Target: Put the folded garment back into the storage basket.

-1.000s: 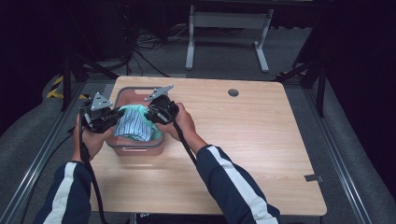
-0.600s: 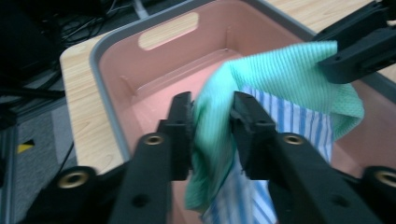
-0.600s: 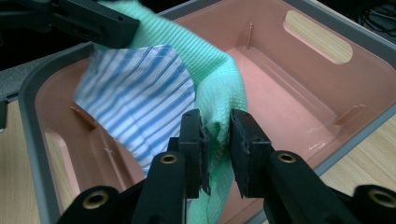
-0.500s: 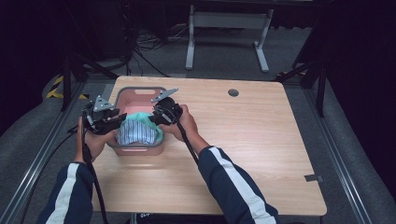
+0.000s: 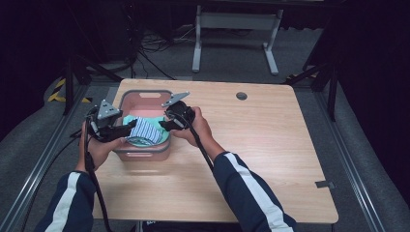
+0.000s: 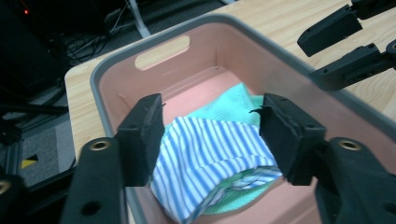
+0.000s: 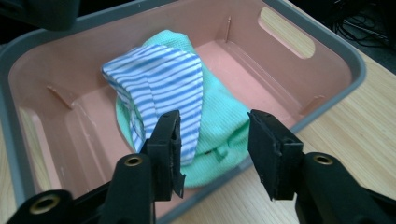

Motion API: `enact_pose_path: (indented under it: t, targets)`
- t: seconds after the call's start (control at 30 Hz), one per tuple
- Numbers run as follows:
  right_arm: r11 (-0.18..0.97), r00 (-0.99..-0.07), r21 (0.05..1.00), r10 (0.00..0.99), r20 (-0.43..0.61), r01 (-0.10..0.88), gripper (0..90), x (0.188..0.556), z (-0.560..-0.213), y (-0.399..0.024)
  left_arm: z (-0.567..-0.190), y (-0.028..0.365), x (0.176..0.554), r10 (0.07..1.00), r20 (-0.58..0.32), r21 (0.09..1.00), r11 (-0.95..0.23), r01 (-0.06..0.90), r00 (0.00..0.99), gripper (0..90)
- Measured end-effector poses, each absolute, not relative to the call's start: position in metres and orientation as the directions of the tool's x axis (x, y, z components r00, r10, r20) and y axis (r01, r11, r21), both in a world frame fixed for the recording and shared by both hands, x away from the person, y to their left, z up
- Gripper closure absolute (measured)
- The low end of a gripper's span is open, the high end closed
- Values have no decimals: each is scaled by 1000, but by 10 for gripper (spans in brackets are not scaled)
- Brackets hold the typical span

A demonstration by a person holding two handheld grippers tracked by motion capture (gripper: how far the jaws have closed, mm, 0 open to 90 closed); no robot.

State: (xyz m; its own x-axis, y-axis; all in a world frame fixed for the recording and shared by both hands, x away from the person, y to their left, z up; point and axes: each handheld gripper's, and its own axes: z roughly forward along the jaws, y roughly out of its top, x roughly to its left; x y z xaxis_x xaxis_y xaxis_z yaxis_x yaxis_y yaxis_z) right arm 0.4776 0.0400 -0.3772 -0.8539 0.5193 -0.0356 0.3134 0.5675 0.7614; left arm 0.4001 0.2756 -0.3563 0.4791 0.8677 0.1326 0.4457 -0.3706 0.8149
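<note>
Seen from the high view, a person is standing at a wooden table [image 5: 251, 159], holding the left gripper [image 5: 126, 129] and the right gripper [image 5: 163, 126] at either side of a pink bin [image 5: 145, 99] near the table's left edge. A striped cloth [image 5: 144, 129] is lying inside the bin on top of a green cloth [image 5: 130, 119], between the two grippers. In the left gripper view, the left gripper [image 6: 212, 135] is hanging just above the bin [image 6: 154, 70]; its jaws have just been opening and are standing apart, with the striped cloth [image 6: 205, 158] lying below and between them, apparently loose rather than pinched. The green cloth [image 6: 231, 107] is peeking out behind it. In the right gripper view, the right gripper [image 7: 215, 149] is hovering over the bin's near rim [image 7: 327, 100]; its jaws have also just been opening and are gripping nothing, though the striped cloth [image 7: 159, 79] is draping close to one pad. The green cloth [image 7: 219, 116] is spreading beneath. Judging by this, the cloths are already placed in the bin and are being let go; pulling both grippers clear seems to be what remains.
</note>
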Motion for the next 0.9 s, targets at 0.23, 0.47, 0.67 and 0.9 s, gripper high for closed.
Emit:
enact_pose_path:
  t: [0.23,0.47,0.67,0.9]
  targets:
    - [601,-849,749,519,-98,281,490,467,-367,20,-351,258,388,839,146,821,-398,409,524,324]
    - [605,-830,750,539,-141,266,456,455,-358,-5,-347,235,376,795,187,815,-453,360,577,305]
    - [628,-833,734,530,-160,259,450,449,-358,-22,-345,220,370,768,193,817,-470,333,611,291]
    - [661,-818,708,535,-212,249,433,436,-357,-49,-344,199,360,727,205,816,-496,295,655,263]
